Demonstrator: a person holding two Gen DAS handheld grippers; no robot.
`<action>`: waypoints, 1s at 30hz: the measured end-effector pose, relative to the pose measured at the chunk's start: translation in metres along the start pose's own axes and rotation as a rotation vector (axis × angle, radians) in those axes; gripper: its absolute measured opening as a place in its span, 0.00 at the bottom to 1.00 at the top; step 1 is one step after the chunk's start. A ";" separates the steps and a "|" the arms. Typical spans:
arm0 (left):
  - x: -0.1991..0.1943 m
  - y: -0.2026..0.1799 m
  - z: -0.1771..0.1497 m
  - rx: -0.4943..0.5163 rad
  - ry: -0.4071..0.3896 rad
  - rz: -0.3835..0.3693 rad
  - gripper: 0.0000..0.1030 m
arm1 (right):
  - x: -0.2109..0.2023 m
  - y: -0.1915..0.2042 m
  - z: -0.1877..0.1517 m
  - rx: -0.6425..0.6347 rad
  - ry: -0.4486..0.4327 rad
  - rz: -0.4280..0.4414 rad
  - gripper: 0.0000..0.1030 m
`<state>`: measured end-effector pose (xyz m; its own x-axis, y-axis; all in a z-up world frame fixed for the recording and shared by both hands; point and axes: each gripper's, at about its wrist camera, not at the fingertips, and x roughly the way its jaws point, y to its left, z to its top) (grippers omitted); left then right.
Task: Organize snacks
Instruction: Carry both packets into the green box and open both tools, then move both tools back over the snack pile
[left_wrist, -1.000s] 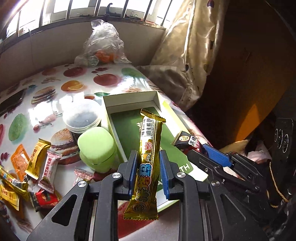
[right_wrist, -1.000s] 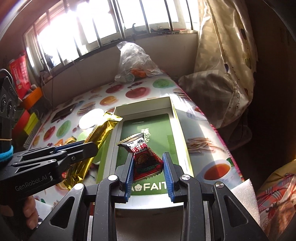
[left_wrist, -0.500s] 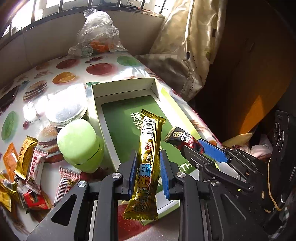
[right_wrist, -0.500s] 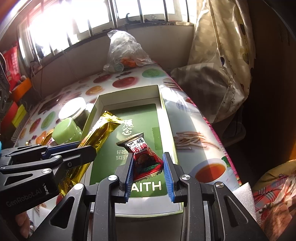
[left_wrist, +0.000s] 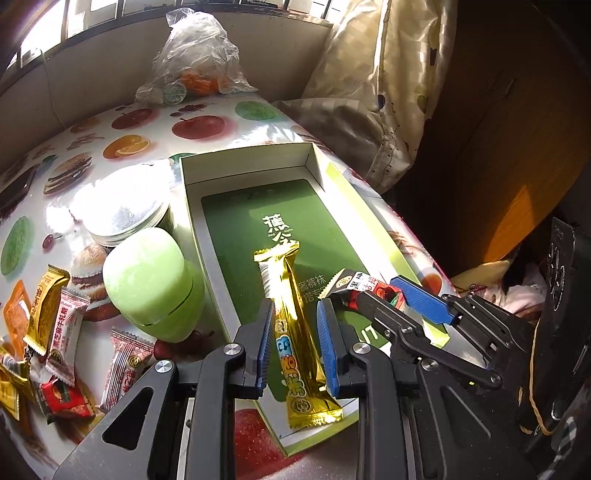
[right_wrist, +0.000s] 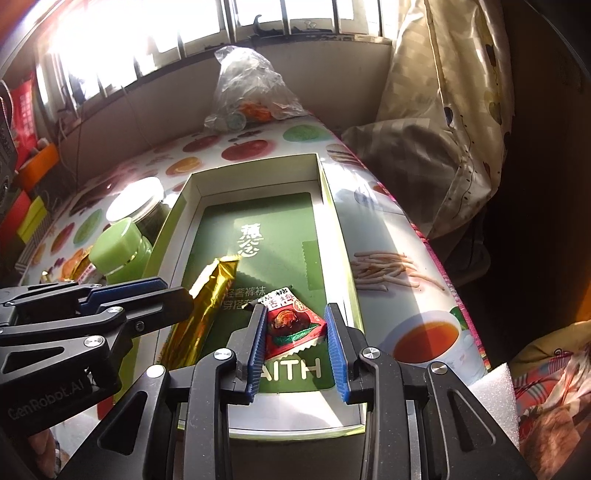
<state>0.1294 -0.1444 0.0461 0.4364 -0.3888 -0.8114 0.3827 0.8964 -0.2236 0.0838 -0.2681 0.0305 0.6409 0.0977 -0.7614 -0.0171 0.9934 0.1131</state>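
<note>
both snacks hang over the open box (left_wrist: 243, 158), ready to be set down in it, so the job now is a tidy release. the left gripper (left_wrist: 295, 347) is nearly closed, its blue pads pinching the gold bar (left_wrist: 293, 332) at mid-length, and the bar points lengthwise up the box over its near half. the right gripper (right_wrist: 297, 339) is narrowly closed on the red candy packet (right_wrist: 290, 325), which sits over the box's near end, just beside the bar on the side toward the box's right wall. whether either wrapper already touches the green floor of the box cannot be told from here. it seems best to lower each until the wrapper rests flat, keep the bar parallel to the box's long walls, and open one set of jaws at a time so the two tools, close together over the box, don't knock each other. more wrapped snacks (left_wrist: 62, 325) wait outside the box's left wall, beyond the green jar (left_wrist: 151, 284).
</note>
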 end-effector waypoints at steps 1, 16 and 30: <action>0.000 0.000 0.000 -0.001 0.001 -0.001 0.24 | 0.000 0.000 0.000 0.000 0.000 -0.001 0.29; -0.015 0.002 -0.003 -0.004 -0.029 0.004 0.42 | -0.007 0.004 -0.002 -0.007 -0.017 -0.003 0.42; -0.049 0.007 -0.014 -0.007 -0.096 0.026 0.42 | -0.028 0.014 0.001 -0.008 -0.061 -0.008 0.52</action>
<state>0.0990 -0.1160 0.0767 0.5227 -0.3834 -0.7614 0.3648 0.9079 -0.2067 0.0663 -0.2569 0.0535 0.6865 0.0858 -0.7220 -0.0175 0.9947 0.1015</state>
